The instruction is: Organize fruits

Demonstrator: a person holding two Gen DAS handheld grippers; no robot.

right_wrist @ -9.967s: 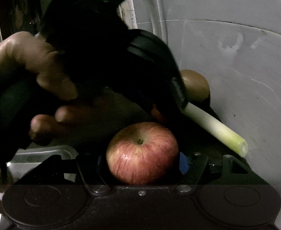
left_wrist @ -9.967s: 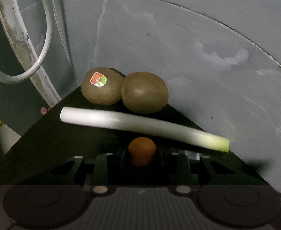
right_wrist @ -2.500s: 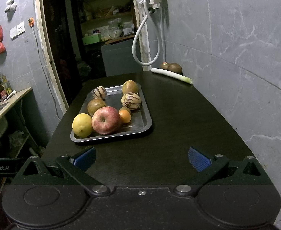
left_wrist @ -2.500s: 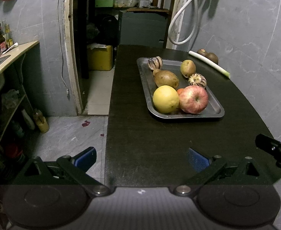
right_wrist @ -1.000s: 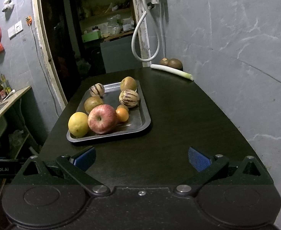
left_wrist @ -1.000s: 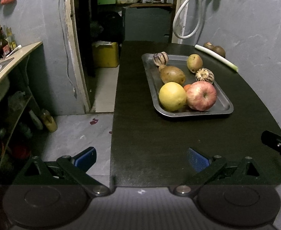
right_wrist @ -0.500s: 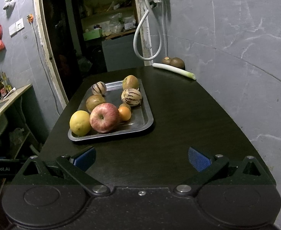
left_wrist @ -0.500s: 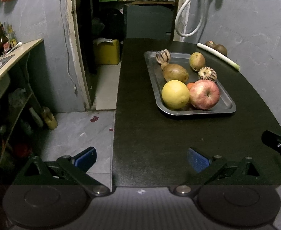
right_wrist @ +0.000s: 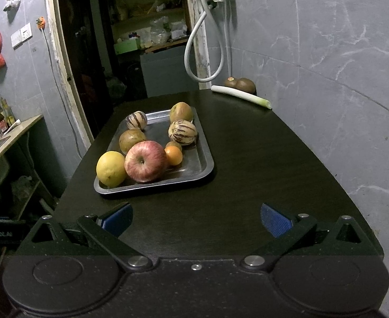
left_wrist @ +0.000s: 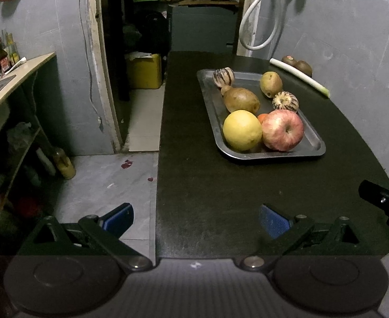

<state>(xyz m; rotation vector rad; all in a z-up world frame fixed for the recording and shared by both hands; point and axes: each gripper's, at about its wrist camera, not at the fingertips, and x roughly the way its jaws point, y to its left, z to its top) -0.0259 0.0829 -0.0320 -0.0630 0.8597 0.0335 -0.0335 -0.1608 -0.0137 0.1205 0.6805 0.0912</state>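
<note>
A metal tray (left_wrist: 311, 151) (right_wrist: 203, 169) on the dark table holds a red apple (left_wrist: 282, 129) (right_wrist: 145, 161), a yellow citrus (left_wrist: 242, 129) (right_wrist: 111, 168), a small orange (right_wrist: 173, 155), a brown pear (left_wrist: 241, 100), a second pear (left_wrist: 270, 84) and two striped melons (left_wrist: 285, 102) (right_wrist: 182, 132). Two kiwis (left_wrist: 297, 63) (right_wrist: 240, 83) lie behind a leek (left_wrist: 299, 80) (right_wrist: 241, 94) at the far wall. My left gripper (left_wrist: 195, 218) and right gripper (right_wrist: 195, 218) hover open and empty over the table's near edge, well short of the tray.
The table's left edge drops to a tiled floor (left_wrist: 109, 180). A counter (left_wrist: 14, 75) with bottles stands at the left, a yellow container (left_wrist: 144, 70) in the doorway. A grey wall (right_wrist: 327, 92) borders the table on the right, with a white hose (right_wrist: 202, 53) hanging.
Ten seconds ago the left gripper was shut on the small orange and the right on the apple, near the kiwis; both fruits now lie in the tray and both grippers have drawn back, open.
</note>
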